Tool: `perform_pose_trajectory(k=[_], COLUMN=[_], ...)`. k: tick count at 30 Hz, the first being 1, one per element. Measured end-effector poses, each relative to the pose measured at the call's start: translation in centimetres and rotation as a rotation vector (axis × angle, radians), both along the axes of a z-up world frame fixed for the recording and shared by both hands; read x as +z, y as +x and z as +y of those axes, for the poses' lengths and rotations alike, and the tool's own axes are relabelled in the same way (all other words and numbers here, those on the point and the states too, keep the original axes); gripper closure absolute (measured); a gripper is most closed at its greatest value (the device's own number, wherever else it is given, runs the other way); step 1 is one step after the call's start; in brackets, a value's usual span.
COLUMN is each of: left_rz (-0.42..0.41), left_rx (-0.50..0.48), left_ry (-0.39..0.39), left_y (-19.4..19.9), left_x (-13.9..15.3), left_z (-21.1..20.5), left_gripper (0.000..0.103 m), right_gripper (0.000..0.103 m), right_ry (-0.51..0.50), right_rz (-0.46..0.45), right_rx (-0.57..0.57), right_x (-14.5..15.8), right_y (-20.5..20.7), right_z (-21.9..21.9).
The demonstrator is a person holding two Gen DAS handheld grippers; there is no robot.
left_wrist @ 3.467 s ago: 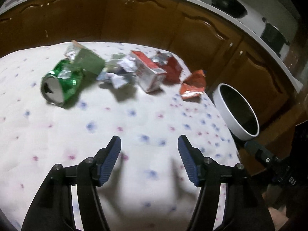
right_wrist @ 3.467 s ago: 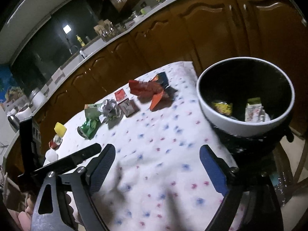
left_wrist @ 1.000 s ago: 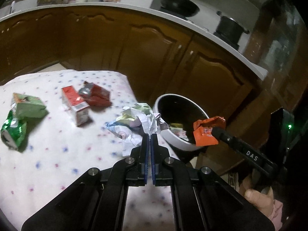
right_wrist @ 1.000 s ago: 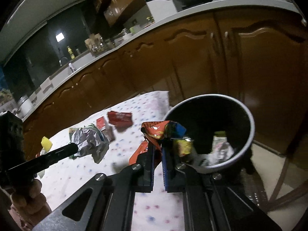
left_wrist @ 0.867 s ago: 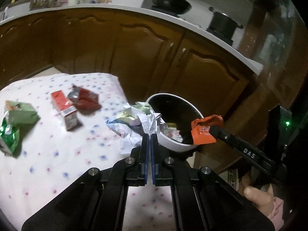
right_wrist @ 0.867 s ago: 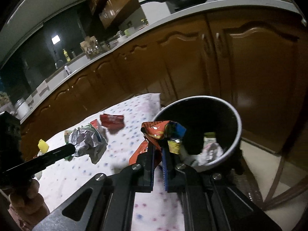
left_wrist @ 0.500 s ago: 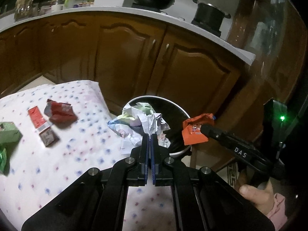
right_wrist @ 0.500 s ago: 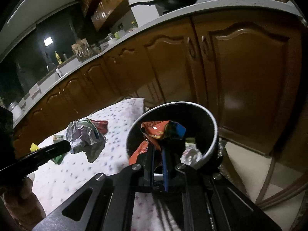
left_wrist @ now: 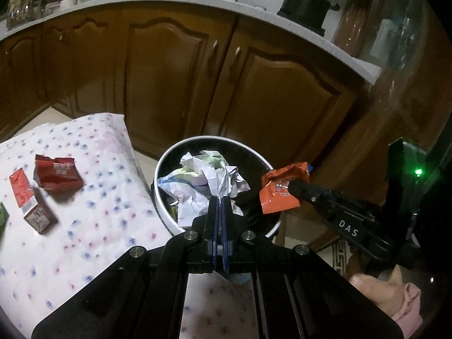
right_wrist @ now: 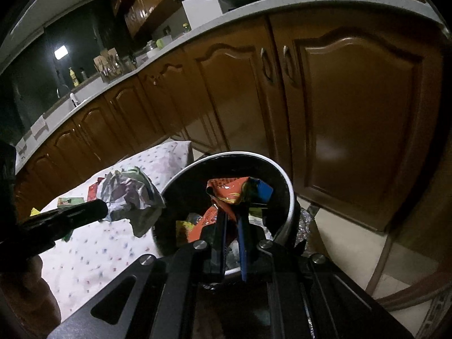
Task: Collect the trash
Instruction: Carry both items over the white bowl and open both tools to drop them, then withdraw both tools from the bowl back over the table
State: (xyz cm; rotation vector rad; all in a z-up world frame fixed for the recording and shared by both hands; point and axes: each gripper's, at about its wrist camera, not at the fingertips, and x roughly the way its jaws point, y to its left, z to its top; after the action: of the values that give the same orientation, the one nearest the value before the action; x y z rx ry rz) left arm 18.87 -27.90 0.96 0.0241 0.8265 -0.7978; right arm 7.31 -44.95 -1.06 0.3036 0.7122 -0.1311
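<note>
Room: kitchen; brown cabinets (left_wrist: 175, 79) behind, dim light
Table (left_wrist: 93, 226): dotted white cloth; red packet (left_wrist: 58, 173) and carton (left_wrist: 29, 202) lay uncollected
Bin (left_wrist: 166, 166): beside table edge, below both loads, likely for dropping
Left gripper (left_wrist: 218, 202): pinched crumpled paper (left_wrist: 203, 178) over bin
Right gripper (right_wrist: 231, 220): pinched orange wrapper (right_wrist: 228, 189) over bin

Dim, perhaps slightly blurred, fisheye-warped.
</note>
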Motion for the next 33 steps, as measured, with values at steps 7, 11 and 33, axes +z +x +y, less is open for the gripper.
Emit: perform_pose_trajectory(k=[7,11,33], left_rz=[0.018,0.024,0.077], left_rx=[-0.009,-0.022,0.212], left_ry=[0.021,0.044,0.017], left_y=[0.9,1.3,-0.2], left_x=[-1.1,-1.6,-3.9], left_z=[-1.2,-1.7,7.9], left_gripper=[0.102,0.101,0.054], right_gripper=[0.096,0.092,0.04], right_ry=[-0.018,-0.014,0.115], right_rz=[0.039,0.063,-0.035], right_rx=[0.011,0.015,-0.012], right_x=[-0.8,-1.4,-1.1], right_y=[1.7,2.5,-0.7], right_z=[-0.4,-0.7,2.2])
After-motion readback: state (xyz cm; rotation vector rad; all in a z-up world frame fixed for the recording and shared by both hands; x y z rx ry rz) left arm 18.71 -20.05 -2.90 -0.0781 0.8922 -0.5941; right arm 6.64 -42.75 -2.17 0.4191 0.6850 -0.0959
